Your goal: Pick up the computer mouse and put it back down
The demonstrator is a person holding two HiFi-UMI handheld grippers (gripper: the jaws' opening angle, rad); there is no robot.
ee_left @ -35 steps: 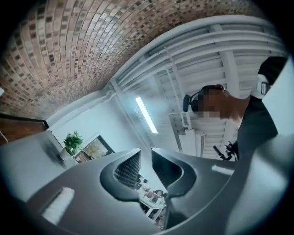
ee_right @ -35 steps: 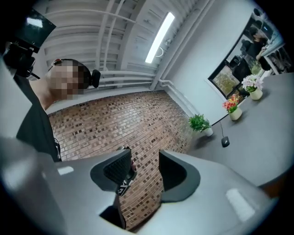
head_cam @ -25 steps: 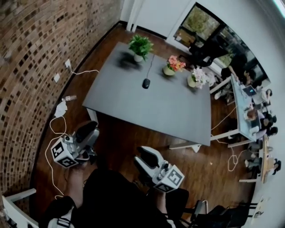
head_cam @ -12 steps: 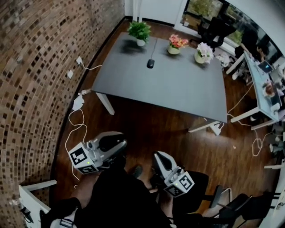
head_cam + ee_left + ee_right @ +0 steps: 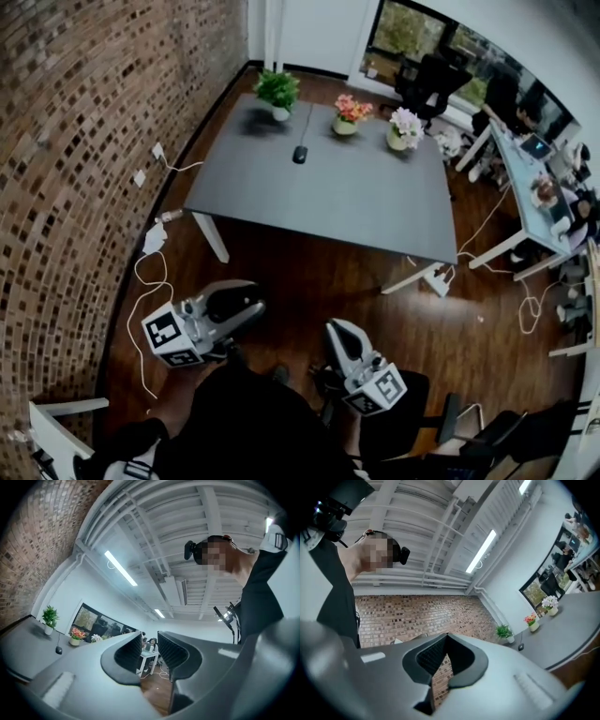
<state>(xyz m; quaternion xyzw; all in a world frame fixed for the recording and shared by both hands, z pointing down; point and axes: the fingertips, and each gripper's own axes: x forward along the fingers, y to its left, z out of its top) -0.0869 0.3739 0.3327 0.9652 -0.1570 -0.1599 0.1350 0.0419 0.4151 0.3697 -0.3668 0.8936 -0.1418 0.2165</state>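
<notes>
While the mouse (image 5: 299, 155) lies well away, right gripper (image 5: 337, 332) has just clenched empty; left gripper (image 5: 249, 305) stands slightly parted. Arriving clenched could shove the mouse.

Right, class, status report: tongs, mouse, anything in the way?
Left tongs open, empty. Right tongs shut, empty. Mouse on table, far off. Pots behind it.

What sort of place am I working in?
Probably an office: a long grey meeting table with a wired black computer mouse, a black swivel chair behind it, and people at a white laptop desk.
</notes>
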